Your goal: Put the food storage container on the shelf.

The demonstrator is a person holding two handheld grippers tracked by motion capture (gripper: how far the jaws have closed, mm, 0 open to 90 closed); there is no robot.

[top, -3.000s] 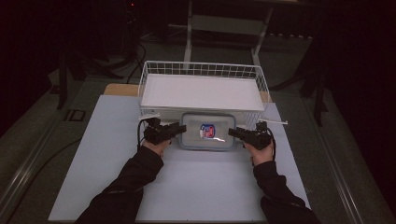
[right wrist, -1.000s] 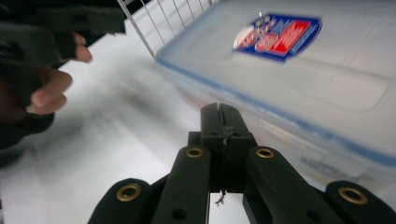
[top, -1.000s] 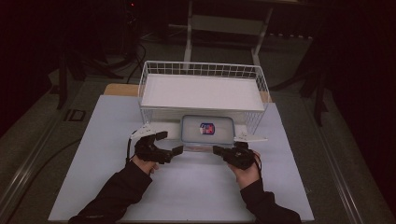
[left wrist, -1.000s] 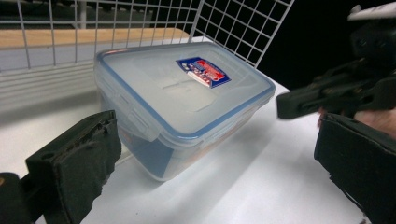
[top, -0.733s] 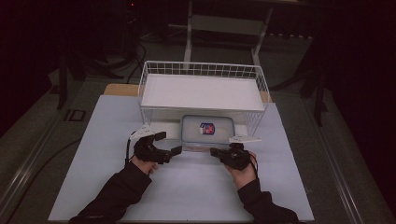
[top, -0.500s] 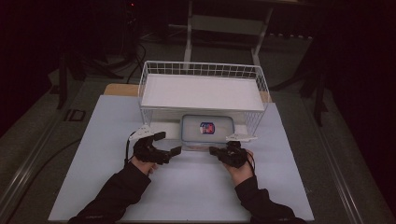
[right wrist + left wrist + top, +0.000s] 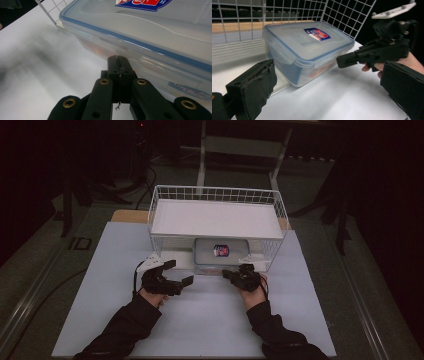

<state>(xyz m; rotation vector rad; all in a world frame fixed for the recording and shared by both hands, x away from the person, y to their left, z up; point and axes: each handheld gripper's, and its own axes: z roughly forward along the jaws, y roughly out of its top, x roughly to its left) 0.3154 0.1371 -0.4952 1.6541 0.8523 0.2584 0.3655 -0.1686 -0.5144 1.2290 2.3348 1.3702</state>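
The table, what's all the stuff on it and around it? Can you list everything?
Plastic box: one, clear with a blue-edged lid and a red and blue sticker, under the shelf of the wire rack, at its front.
Wire rack: one, white, at the far middle of the table, with a flat white shelf.
Table: one, white top, with a wooden edge at the back.
Metal stand: one, grey, on the dark floor behind the table.
Left gripper: one, black, jaws open, near the box's left.
Right gripper: one, black, jaws shut, tips at the box's front right.
Sleeves: two, black.
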